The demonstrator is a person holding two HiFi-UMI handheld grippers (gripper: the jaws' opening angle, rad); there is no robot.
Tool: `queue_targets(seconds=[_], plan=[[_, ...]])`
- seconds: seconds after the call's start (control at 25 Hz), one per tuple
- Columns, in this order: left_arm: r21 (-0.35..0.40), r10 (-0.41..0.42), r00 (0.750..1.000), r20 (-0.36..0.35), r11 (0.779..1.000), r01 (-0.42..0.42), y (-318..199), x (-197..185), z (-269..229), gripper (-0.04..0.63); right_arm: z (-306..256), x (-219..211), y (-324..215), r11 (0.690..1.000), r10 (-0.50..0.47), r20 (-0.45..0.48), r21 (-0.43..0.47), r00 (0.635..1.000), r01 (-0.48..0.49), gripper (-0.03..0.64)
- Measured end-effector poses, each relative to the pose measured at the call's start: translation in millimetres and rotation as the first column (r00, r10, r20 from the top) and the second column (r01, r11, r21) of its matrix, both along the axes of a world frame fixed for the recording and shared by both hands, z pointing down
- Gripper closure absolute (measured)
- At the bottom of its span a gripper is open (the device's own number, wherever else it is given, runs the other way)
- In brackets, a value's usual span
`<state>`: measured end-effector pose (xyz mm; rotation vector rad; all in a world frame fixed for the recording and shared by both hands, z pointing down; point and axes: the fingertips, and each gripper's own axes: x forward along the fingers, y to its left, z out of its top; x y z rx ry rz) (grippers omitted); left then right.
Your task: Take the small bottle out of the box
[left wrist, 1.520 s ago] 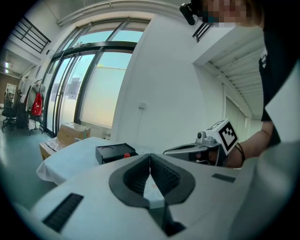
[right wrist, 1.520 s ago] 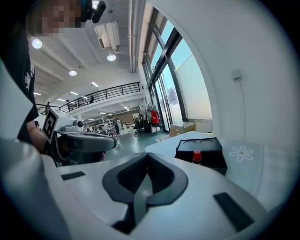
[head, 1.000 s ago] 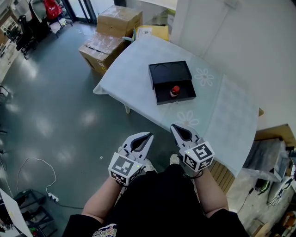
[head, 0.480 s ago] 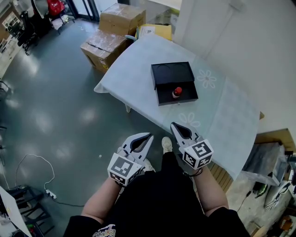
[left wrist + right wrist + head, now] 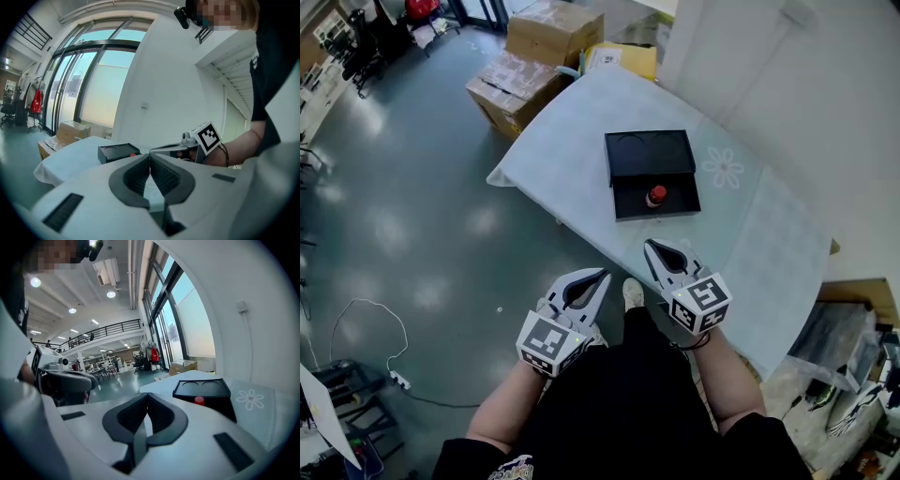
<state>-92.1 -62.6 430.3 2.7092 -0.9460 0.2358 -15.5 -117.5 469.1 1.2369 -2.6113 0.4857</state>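
The small bottle (image 5: 656,195) in the box (image 5: 630,201) stands ahead of the nearer right gripper (image 5: 650,247). This one and the left gripper (image 5: 604,276) are pressed together; empty.

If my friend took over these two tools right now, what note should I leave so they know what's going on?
Left tool: shut, empty.
Right tool: shut, empty.
Both are held on the near side of the table, well short of the box.
Small bottle: red cap, standing inside the open black box.
Done: nothing yet; the bottle is untouched.
Left to do: reach the box, open a tool, grip the bottle, lift it out.
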Motion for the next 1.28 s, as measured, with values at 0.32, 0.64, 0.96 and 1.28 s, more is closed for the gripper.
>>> queue_targets(seconds=[0.32, 0.64, 0.96, 1.28], plan=[[0.007, 0.002, 1.0, 0.014, 1.0, -0.002, -19.9, 28.1, 1.3, 0.566, 10.7, 25.6, -28.8, 1.0, -0.003, 0.001, -0.006, 1.0, 0.003, 0.594], [-0.01, 0.015, 1.0, 0.024, 1.0, -0.015, -35.2, 52.6, 10.2, 0.566, 24.3, 49.7, -59.1, 1.0, 0.018, -0.016, -0.004, 1.0, -0.018, 0.592], [-0.063, -0.007, 1.0, 0.031, 0.998, 0.009, -48.3, 68.2, 26.7, 0.566, 50.9, 64.0, -87.3, 1.0, -0.011, -0.097, 0.003, 0.995, 0.011, 0.526], [-0.122, -0.024, 0.999, 0.031, 0.992, 0.028, -53.4, 73.5, 46.2, 0.566, 72.9, 71.6, -114.0, 0.996, -0.042, -0.247, 0.06, 0.968, 0.059, 0.472]])
